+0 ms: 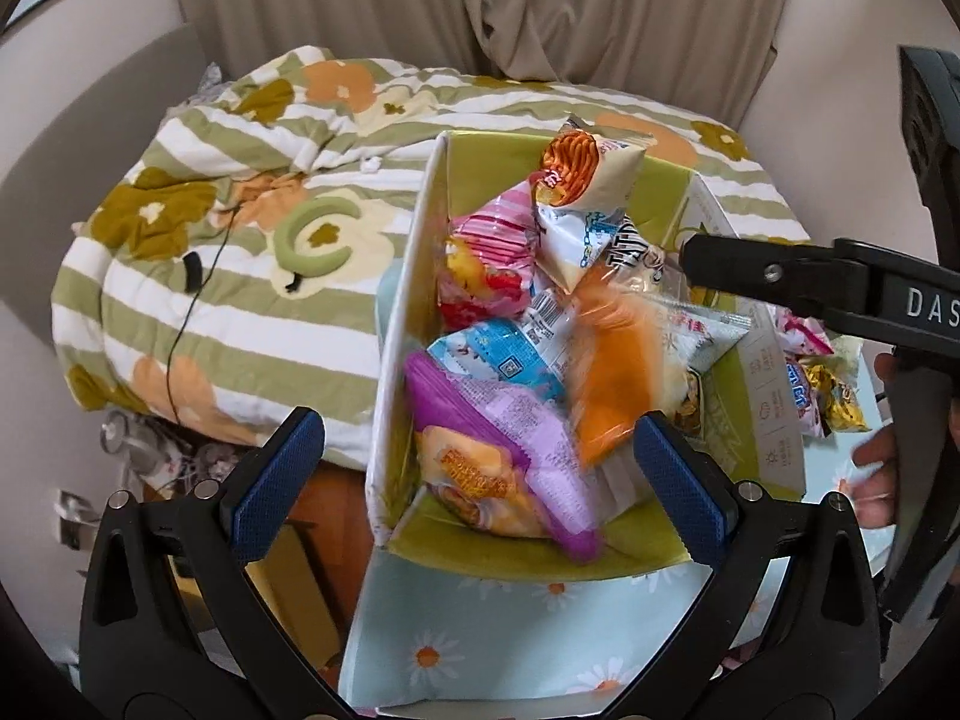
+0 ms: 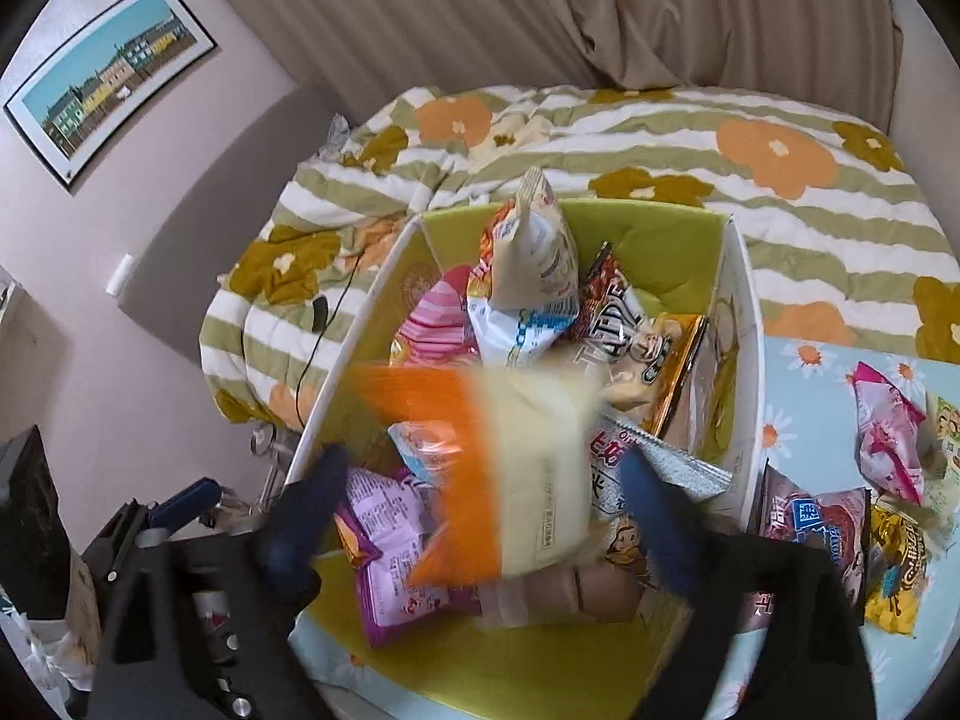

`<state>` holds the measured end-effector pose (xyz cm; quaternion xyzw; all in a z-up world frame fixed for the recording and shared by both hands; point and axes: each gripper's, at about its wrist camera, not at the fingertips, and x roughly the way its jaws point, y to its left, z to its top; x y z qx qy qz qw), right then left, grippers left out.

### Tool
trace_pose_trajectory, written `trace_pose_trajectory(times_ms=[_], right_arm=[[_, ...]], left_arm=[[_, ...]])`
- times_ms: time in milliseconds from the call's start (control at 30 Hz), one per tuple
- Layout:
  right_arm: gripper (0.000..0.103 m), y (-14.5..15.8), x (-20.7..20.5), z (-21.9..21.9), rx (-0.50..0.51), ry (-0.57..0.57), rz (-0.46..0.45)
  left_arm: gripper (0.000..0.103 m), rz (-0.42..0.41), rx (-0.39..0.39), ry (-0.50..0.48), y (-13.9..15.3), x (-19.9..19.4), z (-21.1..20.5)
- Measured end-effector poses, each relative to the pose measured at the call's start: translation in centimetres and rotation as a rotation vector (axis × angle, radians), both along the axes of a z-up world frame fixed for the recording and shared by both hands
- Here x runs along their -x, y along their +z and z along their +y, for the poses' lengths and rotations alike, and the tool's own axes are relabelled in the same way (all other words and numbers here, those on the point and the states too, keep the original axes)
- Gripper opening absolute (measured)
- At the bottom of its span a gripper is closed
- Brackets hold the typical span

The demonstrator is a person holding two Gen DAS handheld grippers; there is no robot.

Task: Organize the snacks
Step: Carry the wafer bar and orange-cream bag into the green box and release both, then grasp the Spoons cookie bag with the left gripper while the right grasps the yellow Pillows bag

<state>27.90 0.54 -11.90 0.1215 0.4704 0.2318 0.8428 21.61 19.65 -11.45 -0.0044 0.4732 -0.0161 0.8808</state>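
Note:
A white box with a green lining (image 2: 678, 246) stands on the daisy tablecloth (image 1: 480, 648), filled with several snack packets. A purple packet (image 1: 480, 420) and a pink striped one (image 1: 492, 234) lie along its left side. An orange-and-cream packet (image 2: 492, 468) shows as a blur over the pile, between the blue fingers of my right gripper (image 2: 486, 516). Those fingers stand wide apart and do not touch it. My left gripper (image 1: 477, 480) hangs open over the box's near end with nothing gripped. One black finger (image 1: 750, 270) of the right gripper reaches in from the right.
Loose packets lie on the cloth right of the box: a pink one (image 2: 888, 438), a dark red one (image 2: 822, 534), a yellow one (image 2: 900, 564). A bed with a striped floral blanket (image 1: 240, 210) sits behind the box. A person's hand (image 1: 876, 468) holds the right gripper.

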Motion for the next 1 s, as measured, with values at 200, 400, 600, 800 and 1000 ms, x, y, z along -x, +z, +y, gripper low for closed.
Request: trace_pose_trajectory(times_ms=[200, 400, 600, 800, 1000], right_arm=[[0.102, 0.9, 1.5, -1.4, 0.058, -0.058, -0.066], [0.102, 2.6, 3.1, -2.5, 0.063, -0.068, -0.092], [0.102, 5.2, 5.8, -5.4, 0.055, -0.102, -0.132], [0.102, 7.3, 9.0, -11.4, 0.045, -0.149, -0.194], [0.102, 7.8, 11.3, -18.6, 0.06, -0.198, -0.217]], left_arm=[[0.102, 0.002, 0.006, -0.011, 0.2, 0.8, -0.3], [0.102, -0.029, 0.018, -0.014, 2.2, 1.9, -1.3], [0.102, -0.077, 0.011, -0.014, 5.1, 3.9, -3.7], [0.102, -0.123, 0.013, 0.001, 7.2, 6.3, -8.0], [0.102, -0.134, 0.055, 0.009, 7.7, 8.0, -14.5]])
